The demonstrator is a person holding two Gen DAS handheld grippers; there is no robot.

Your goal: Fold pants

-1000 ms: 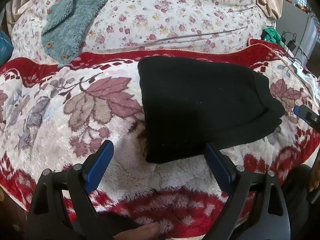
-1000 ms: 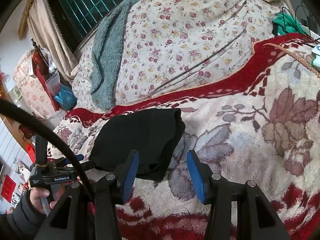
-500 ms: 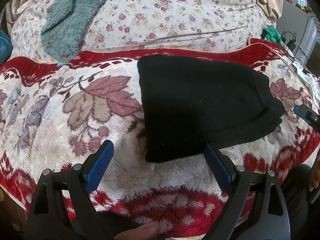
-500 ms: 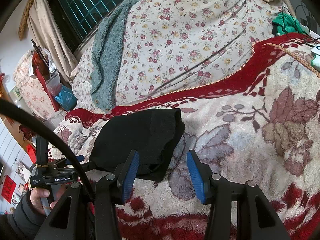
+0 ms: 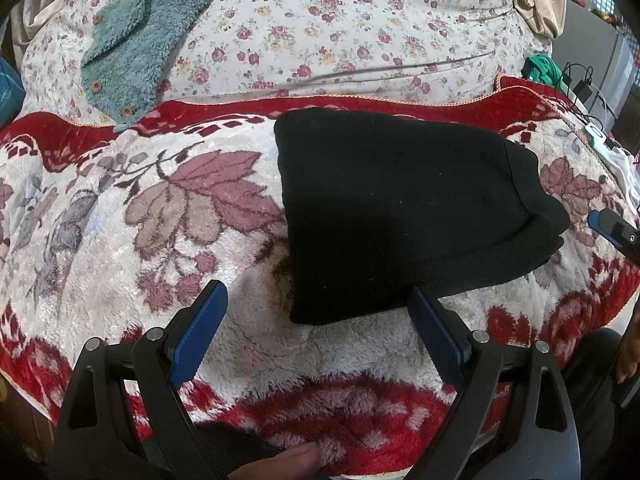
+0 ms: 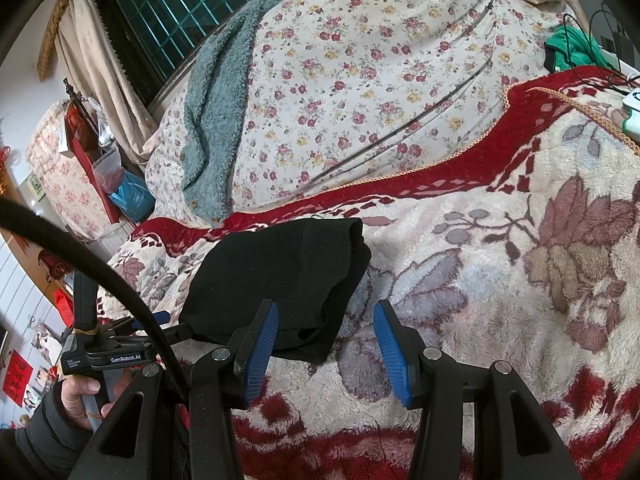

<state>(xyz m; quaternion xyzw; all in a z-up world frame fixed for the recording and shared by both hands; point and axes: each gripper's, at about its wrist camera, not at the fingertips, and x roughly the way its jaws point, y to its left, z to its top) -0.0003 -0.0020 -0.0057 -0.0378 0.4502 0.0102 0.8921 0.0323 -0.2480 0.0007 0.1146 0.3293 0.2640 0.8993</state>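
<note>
The black pants (image 5: pixel 400 208) lie folded into a compact stack on the red and cream leaf-patterned blanket (image 5: pixel 140 220). My left gripper (image 5: pixel 316 300) hovers open just in front of the stack's near edge, holding nothing; its right finger sits by the fabric's near corner. In the right wrist view the same pants (image 6: pixel 280 276) lie left of centre. My right gripper (image 6: pixel 326 318) stands open over the stack's right end, nothing pressed between its blue pads. A blue tip of the right gripper (image 5: pixel 608 226) shows at the left wrist view's right edge.
A floral quilt (image 5: pixel 340 32) is heaped behind the blanket, with a teal fleece garment (image 5: pixel 152 28) draped on it. Green cloth, cables and chargers (image 5: pixel 560 76) lie at the far right. A hand (image 6: pixel 80 396) holds the left gripper's handle. A window (image 6: pixel 192 4) and shelves are at the left.
</note>
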